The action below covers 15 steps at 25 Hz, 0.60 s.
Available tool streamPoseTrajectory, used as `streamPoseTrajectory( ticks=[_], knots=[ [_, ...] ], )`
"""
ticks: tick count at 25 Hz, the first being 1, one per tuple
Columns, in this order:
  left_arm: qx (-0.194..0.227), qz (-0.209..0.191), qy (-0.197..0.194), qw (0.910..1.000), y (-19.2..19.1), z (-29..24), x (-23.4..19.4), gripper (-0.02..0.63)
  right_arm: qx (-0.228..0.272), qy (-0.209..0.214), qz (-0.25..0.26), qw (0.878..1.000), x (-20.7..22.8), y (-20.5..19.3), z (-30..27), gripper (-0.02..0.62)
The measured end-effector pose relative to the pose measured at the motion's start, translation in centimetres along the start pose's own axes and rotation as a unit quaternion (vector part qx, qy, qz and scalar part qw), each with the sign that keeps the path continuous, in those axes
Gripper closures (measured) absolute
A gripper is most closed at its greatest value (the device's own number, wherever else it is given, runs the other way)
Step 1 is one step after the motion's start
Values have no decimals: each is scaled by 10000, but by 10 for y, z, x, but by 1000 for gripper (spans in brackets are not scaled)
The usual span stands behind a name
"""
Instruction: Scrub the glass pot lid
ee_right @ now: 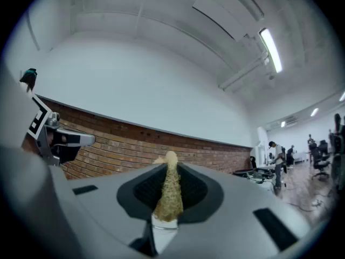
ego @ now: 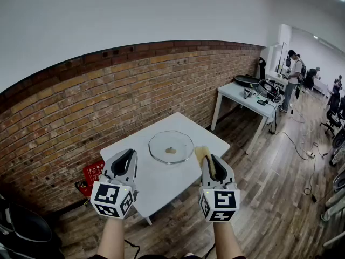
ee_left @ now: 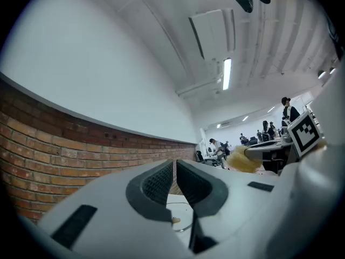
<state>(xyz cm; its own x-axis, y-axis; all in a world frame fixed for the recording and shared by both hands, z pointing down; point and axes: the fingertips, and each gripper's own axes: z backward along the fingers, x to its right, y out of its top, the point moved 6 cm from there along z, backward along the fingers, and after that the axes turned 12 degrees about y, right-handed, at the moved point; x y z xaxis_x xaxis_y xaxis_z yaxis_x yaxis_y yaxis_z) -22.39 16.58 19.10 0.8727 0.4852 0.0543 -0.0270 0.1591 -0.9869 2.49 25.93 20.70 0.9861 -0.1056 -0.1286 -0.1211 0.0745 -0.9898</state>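
Observation:
The round glass pot lid (ego: 171, 146) lies flat on the small white table (ego: 161, 185), its knob at the centre. My left gripper (ego: 130, 154) hovers in front of the lid's left side, jaws shut with nothing between them. In the left gripper view the left gripper (ee_left: 174, 164) points over the table, and part of the lid (ee_left: 182, 224) shows below its pads. My right gripper (ego: 208, 158) is held by the lid's right side, shut on a yellow sponge (ego: 202, 152). In the right gripper view the sponge (ee_right: 170, 190) stands pinched between the pads of the right gripper (ee_right: 171, 169).
A brick wall (ego: 81, 117) runs behind the table. A red crate (ego: 91, 176) sits on the wooden floor at the table's left. A second white table (ego: 242, 95) with dark gear stands at the right, with people (ego: 294, 74) and cables (ego: 302, 144) beyond it.

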Motion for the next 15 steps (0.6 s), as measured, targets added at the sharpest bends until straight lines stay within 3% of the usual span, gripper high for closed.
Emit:
streamPoseTrajectory(
  ticks=[15],
  knots=[
    [-65,68,-21,10000,-5,1,12,578,78,-10,-6,10000,10,-3,6,538]
  ],
)
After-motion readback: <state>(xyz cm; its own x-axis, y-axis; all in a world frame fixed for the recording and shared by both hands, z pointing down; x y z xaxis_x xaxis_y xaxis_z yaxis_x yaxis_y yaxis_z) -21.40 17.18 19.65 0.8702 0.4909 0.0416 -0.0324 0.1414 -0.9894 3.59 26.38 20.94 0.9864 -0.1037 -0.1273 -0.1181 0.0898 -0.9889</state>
